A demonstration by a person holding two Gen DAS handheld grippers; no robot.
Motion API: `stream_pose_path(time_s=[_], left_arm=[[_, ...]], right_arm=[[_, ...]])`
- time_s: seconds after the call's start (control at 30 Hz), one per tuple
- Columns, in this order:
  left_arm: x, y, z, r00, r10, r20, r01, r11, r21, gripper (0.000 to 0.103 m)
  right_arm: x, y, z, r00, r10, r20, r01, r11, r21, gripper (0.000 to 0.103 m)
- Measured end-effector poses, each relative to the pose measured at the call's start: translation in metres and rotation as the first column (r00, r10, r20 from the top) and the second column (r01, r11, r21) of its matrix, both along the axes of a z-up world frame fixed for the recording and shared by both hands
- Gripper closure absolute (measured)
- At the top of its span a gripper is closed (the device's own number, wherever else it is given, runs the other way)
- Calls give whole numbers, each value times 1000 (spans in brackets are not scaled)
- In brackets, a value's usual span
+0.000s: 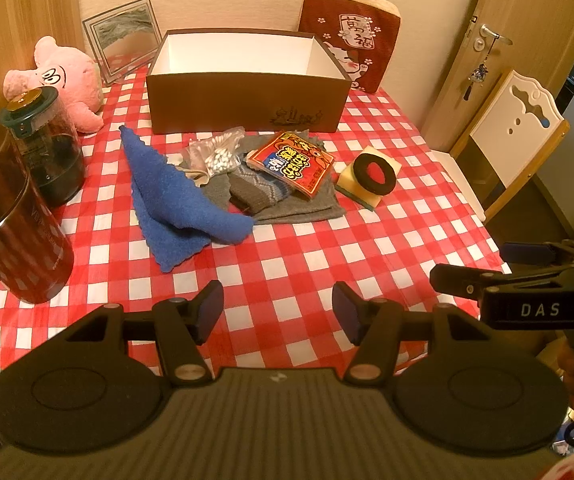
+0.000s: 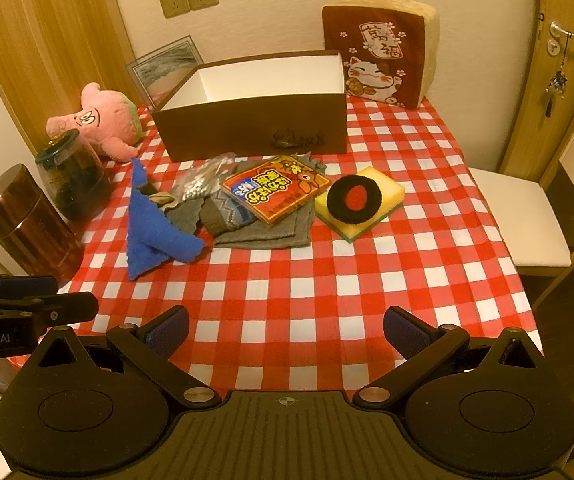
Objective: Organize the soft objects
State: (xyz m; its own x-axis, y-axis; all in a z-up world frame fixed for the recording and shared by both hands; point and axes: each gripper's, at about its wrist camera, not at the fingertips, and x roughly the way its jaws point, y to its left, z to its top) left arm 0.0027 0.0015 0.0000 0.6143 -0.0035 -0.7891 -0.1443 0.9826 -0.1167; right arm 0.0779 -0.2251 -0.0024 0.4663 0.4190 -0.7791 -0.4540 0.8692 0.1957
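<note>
Both the left gripper (image 1: 277, 312) and the right gripper (image 2: 285, 332) are held with jaws apart and empty, above the near worktop (image 2: 287, 280); the soft things, blue cloth (image 1: 175, 196), grey knitwear (image 1: 287, 204) and sponge (image 2: 361, 204), are heaped before the empty box (image 1: 247, 100); the outermost item is best taken first, pinched at a raised fold, and lifted clear of the packet (image 2: 277, 192) before being carried over the box.

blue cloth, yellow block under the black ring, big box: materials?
Blue cloth: looks like fuzzy microfibre or terry, matte, nappy surface, scalloped edge. Yellow block: likely foam sponge, porous look, green scrub layer underneath. Box: seemingly cardboard, matte brown outside, plain white inside, thin straight walls.
</note>
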Motion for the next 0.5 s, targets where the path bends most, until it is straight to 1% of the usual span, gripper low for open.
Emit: stream_pose_path(time_s=[0.5], left_arm=[[4, -2, -3, 1000, 0, -2, 0, 1000, -2, 45]], right_arm=[[5, 4, -1, 1000, 0, 0, 0, 1000, -1, 0]])
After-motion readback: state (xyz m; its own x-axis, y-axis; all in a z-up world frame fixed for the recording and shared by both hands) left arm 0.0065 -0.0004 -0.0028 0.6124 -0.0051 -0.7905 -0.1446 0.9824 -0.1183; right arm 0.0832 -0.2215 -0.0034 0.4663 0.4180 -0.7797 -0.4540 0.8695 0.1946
